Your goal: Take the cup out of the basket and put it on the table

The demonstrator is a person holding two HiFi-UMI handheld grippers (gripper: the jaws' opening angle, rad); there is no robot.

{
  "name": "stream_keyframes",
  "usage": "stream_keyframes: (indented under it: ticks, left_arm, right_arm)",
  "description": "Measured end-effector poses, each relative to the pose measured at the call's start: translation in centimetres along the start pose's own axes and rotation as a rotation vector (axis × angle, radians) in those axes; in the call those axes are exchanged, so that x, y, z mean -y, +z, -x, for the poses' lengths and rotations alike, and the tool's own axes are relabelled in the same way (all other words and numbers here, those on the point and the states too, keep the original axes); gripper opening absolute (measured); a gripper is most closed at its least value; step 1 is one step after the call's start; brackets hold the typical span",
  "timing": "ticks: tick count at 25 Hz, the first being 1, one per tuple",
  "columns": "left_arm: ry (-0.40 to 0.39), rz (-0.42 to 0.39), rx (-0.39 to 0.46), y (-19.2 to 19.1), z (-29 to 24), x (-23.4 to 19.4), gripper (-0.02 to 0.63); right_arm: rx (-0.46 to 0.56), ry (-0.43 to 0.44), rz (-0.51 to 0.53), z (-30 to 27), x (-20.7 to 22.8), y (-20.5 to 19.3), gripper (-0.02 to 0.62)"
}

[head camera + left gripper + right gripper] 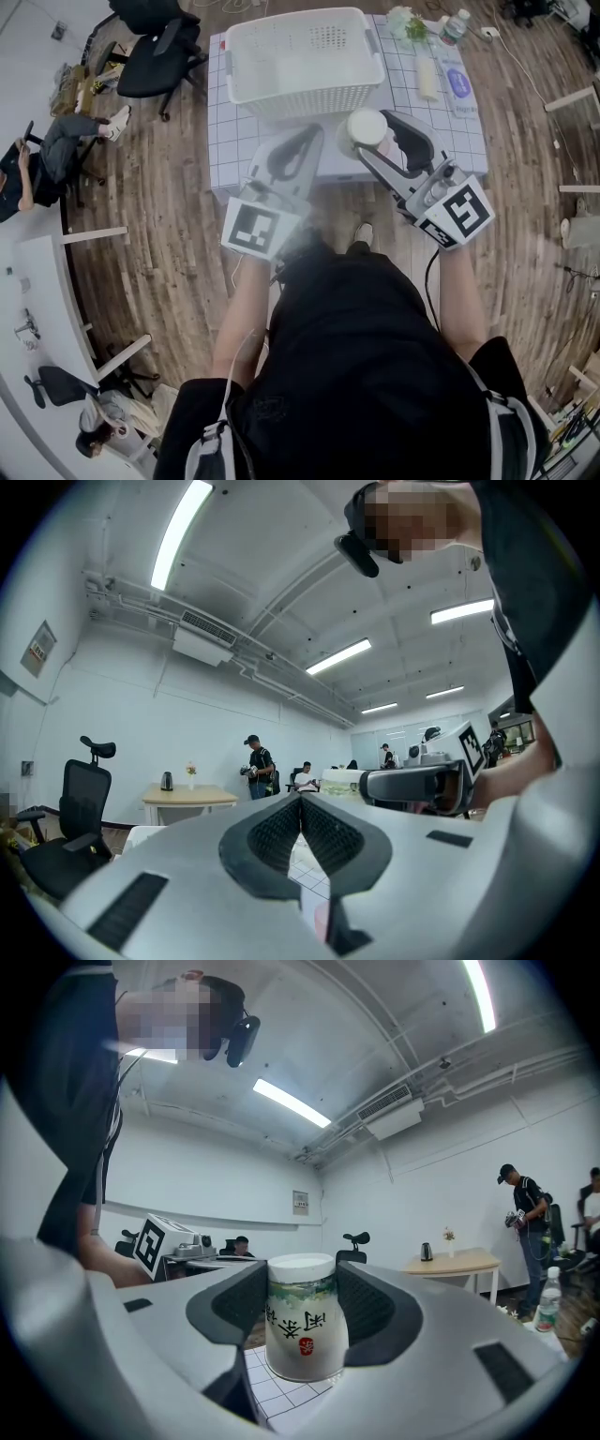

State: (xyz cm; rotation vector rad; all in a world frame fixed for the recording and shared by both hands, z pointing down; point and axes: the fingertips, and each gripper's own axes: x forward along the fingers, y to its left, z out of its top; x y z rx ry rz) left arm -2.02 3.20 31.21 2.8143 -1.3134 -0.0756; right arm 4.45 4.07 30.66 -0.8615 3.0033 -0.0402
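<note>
Pressing on both sides of the cup (302, 1321), the pads of the right gripper (302, 1288) were seen clamped on it, print inverted, outside the basket (300, 98) and above the table (412, 112). The left gripper (300, 799) was closed on nothing. The cup would best be lowered level onto bare tabletop and released only once seated.

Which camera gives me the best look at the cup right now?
The right gripper view: the cup fills the centre, gripped between the jaws, print upside down. The head view shows only its white end from above; the left gripper view does not show it.
</note>
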Motion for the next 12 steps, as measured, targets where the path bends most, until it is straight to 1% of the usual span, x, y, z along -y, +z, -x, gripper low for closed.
stream_keyframes:
  ticks: [12]
  left_arm:
    - [-0.001, -0.018, 0.006, 0.80, 0.25, 0.92, 0.009]
  right_arm:
    - [0.009, -0.004, 0.012, 0.59, -0.21, 0.77, 0.249]
